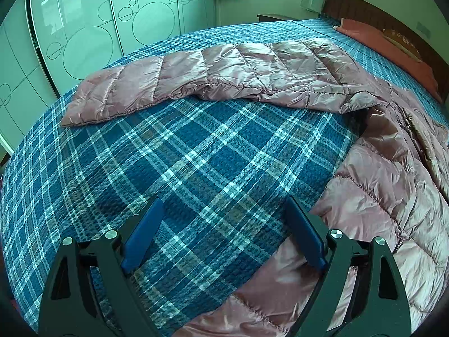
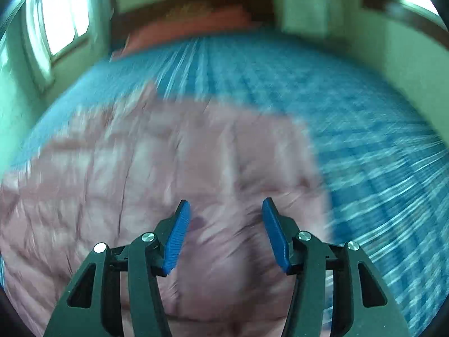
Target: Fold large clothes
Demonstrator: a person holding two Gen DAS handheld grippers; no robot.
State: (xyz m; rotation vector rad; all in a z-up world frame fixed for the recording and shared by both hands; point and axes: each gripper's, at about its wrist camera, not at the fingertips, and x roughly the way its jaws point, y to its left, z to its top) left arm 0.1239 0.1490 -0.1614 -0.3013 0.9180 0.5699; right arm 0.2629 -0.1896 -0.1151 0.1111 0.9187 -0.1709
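Note:
A pink quilted down jacket [image 1: 398,174] lies on the bed. Its sleeve [image 1: 196,78] stretches out to the left across the blue plaid bedspread [image 1: 182,163]. My left gripper [image 1: 224,205] is open and empty, hovering over the bedspread just left of the jacket's lower edge. In the right wrist view, which is motion-blurred, my right gripper [image 2: 226,205] is open and empty above the jacket's body [image 2: 168,168].
A red pillow [image 1: 393,47] and dark wooden headboard [image 1: 378,14] are at the far end of the bed. Green sliding wardrobe doors [image 1: 84,28] stand along the left. Windows with curtains [image 2: 56,22] are behind the bed.

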